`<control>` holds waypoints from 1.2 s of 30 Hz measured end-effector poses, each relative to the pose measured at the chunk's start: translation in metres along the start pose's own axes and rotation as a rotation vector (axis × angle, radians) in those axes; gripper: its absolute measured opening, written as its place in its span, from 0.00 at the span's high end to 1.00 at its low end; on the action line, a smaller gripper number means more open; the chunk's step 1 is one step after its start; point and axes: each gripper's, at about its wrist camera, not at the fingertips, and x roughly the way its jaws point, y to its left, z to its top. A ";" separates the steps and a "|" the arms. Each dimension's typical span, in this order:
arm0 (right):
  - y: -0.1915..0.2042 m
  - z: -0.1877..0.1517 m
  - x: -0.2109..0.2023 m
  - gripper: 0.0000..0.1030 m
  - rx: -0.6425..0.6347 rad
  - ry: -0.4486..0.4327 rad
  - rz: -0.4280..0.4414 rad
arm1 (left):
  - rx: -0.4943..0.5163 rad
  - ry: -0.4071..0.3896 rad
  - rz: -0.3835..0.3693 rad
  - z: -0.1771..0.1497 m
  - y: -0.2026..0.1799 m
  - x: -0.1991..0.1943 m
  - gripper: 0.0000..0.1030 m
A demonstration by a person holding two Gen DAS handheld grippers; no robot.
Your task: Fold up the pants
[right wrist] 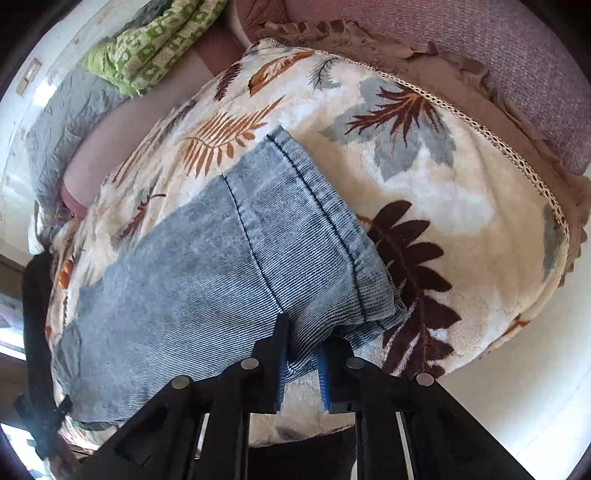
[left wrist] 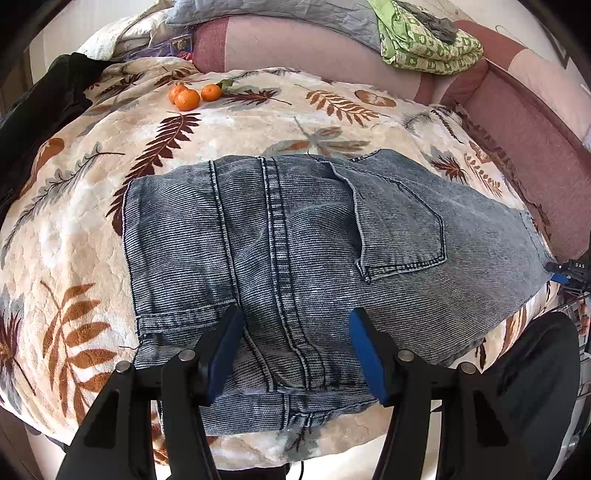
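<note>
Looking mostly folded: jeans (left wrist: pixel 295 236) lie stacked on blanket (left wrist: pixel 74 229) w/ left tongs (left wrist: pixel 295 332) spread above near edge, right tongs (right wrist: pixel 301 354) pinching hem corner, final fold prob. left.

Cloth nearly everywhere, hard plastic and metal only at the tools.

Showing ribbed, faded matt denim with raised stitched seams on the pants (left wrist: pixel 295 236); lying under them, a plush, fluffy fleece blanket (left wrist: pixel 85 236) with a leaf print, edged in woven lace trim (right wrist: pixel 480 125). Looking crinkled and quilted on the grey cover (left wrist: pixel 295 14), coarse-woven on the pink upholstery (right wrist: pixel 517 66). Gleaming slightly on the oranges (left wrist: pixel 187 99). Appearing as matt black plastic with blue ridged pads and dull metal pins on the left gripper (left wrist: pixel 295 350) and right gripper (right wrist: pixel 301 363).
</note>
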 end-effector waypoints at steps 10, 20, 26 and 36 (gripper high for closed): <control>0.032 0.000 -0.036 0.33 -0.123 -0.131 0.099 | -0.100 -0.108 -0.010 0.016 -0.003 -0.037 0.39; 0.113 0.028 -0.030 0.33 -0.286 -0.046 0.029 | -0.133 -0.052 0.077 0.026 -0.012 -0.017 0.34; 0.278 0.031 0.026 0.33 -0.577 0.042 0.212 | -0.168 -0.037 0.073 0.043 -0.012 0.023 0.33; 0.391 -0.012 0.171 0.62 -0.825 0.222 0.103 | -0.140 -0.083 0.060 0.030 -0.008 0.029 0.33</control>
